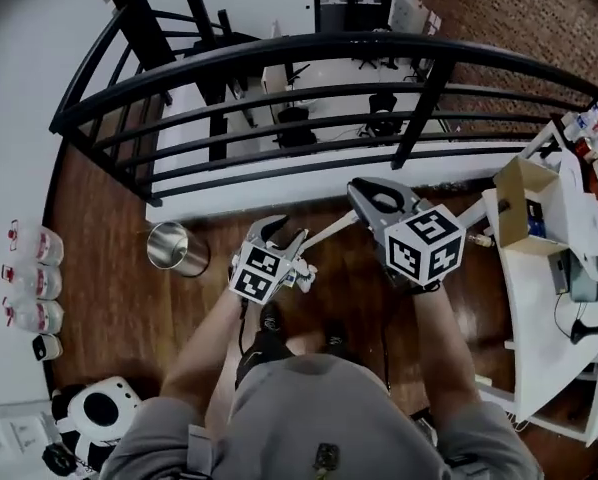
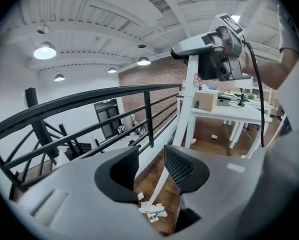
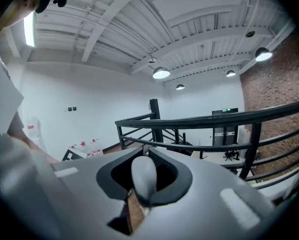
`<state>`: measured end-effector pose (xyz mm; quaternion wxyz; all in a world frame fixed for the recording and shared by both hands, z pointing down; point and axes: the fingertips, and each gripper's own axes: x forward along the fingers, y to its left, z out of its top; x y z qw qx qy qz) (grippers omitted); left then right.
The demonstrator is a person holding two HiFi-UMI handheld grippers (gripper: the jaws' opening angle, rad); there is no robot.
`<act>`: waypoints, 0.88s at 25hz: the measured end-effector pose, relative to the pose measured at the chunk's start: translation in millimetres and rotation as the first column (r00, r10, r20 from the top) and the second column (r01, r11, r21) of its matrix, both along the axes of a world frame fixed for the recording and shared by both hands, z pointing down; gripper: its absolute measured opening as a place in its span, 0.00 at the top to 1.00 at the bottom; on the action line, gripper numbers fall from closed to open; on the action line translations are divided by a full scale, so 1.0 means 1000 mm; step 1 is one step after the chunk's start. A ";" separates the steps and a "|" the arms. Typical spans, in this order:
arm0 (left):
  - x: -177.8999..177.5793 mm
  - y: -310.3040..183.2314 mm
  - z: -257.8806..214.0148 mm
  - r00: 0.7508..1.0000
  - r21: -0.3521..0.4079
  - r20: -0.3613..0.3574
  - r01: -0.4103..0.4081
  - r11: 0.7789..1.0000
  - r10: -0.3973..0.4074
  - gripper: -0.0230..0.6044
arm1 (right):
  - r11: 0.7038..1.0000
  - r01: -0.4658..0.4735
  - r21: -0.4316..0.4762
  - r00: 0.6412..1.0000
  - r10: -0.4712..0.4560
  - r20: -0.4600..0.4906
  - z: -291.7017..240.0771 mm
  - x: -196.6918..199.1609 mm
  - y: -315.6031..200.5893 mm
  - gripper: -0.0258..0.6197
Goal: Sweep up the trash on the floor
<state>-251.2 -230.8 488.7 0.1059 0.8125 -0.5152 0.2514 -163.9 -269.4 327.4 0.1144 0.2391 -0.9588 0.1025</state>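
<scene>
My right gripper [image 1: 367, 206] is shut on the top end of a white broom handle [image 1: 329, 233] that slants down to the left. In the right gripper view the rounded handle end [image 3: 143, 176] sits clamped between the jaws of my right gripper [image 3: 144, 171]. A small pile of paper trash [image 1: 301, 273] lies on the wooden floor at the handle's lower end. My left gripper [image 1: 284, 233] hovers just left of the pile with its jaws open and nothing between them. Seen past my left gripper [image 2: 152, 166], the handle [image 2: 189, 99] runs down to the trash [image 2: 152, 210].
A round metal bin [image 1: 176, 246] stands on the floor to the left, close to the black railing [image 1: 279, 53]. A white desk [image 1: 539, 298] with a cardboard box [image 1: 524, 208] fills the right side. Several water bottles [image 1: 34, 278] line the far left.
</scene>
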 end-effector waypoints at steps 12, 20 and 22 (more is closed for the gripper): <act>-0.029 0.070 -0.033 0.978 0.045 -0.130 0.168 0.985 -0.161 0.78 | 0.999 0.037 0.019 0.996 -0.036 -0.087 0.015 -0.001 0.048 0.90; -0.037 0.074 -0.098 0.944 0.156 -0.263 0.246 0.957 -0.200 0.90 | 0.995 -0.050 0.090 0.994 0.059 -0.096 0.005 0.060 0.062 0.90; -0.042 0.073 -0.110 0.939 0.170 -0.278 0.255 0.952 -0.202 0.95 | 0.993 -0.073 0.094 0.992 0.083 -0.100 0.006 0.064 0.060 0.90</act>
